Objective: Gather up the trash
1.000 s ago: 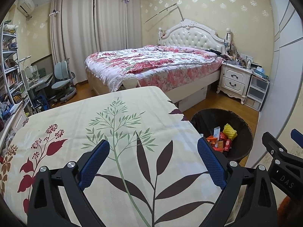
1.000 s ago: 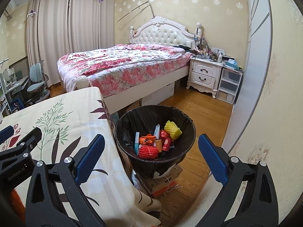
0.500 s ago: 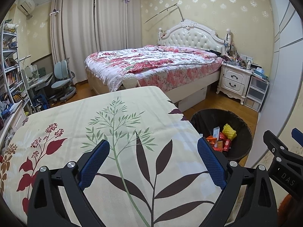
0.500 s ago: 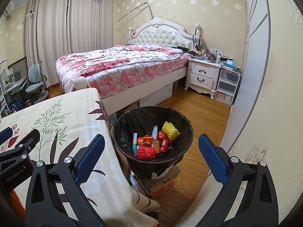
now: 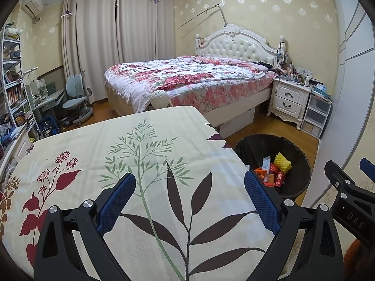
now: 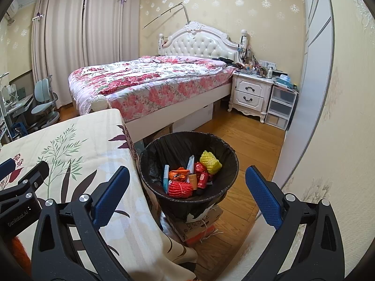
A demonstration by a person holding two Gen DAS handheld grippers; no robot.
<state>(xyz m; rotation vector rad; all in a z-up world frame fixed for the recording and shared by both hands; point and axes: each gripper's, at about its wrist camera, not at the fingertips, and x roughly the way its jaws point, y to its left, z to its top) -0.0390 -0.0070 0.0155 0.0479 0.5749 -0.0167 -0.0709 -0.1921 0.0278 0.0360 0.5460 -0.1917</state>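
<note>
Right wrist view: both grippers (image 6: 187,187) (image 5: 189,194) spread, empty; bin (image 6: 150,154) beside table edge (image 6: 131,149).

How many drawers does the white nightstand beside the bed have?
2. The nightstand has an upper drawer and a lower drawer directly beneath it, each with a dark handle. The clear plastic drawer unit beside it is separate.

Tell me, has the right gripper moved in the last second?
Yes, slightly. In its own view the trash bin and nightstand have slid left, so the open right gripper drifted right.
</note>
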